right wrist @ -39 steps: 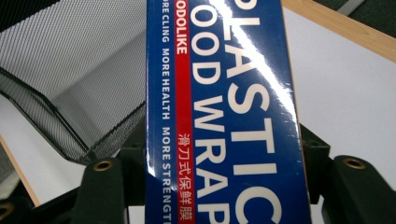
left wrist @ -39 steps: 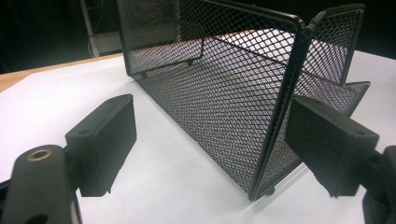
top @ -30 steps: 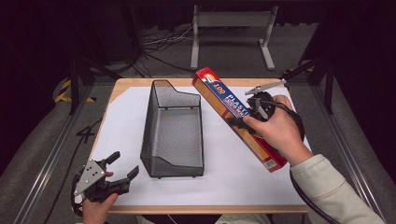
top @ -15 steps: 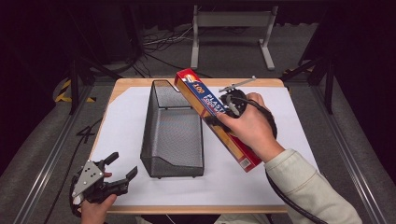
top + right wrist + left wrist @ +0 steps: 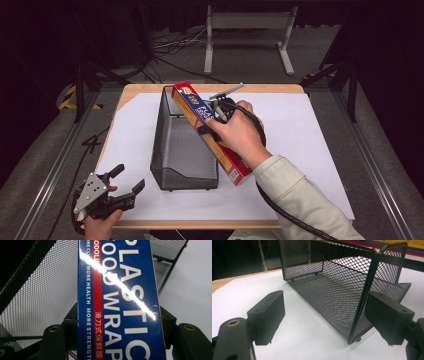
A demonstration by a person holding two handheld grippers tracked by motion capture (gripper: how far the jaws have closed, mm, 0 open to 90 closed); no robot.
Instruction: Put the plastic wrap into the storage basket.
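One box of plastic food wrap (image 5: 210, 132) is what I am carrying, clamped across its narrow width between the jaws of my right tongs (image 5: 216, 116), about the middle of its length. In the right gripper view the blue printed face of the box (image 5: 117, 302) runs straight up between my two jaws, with the mesh behind and to its left. The box's long axis runs slantwise, its far end raised over the far right rim of the wire mesh basket (image 5: 182, 145) and its near end lying outside the basket's right wall, toward my sleeve. The basket's own long axis runs away from me, so the box crosses it at an angle. As I judge it, the coming move turns on this: the basket's open trough lies to the left of and below the box, and I must swing the box into line with the trough before lowering it, or its ends will catch on the walls.

My left tongs (image 5: 125, 187) rest at the near left corner of the table (image 5: 295, 89), jaws apart and gripping nothing, pointed at the basket's near end wall (image 5: 362, 300). They are well apart from the box; the right hand is the nearer by far.

Count: one box, one basket, two tongs.
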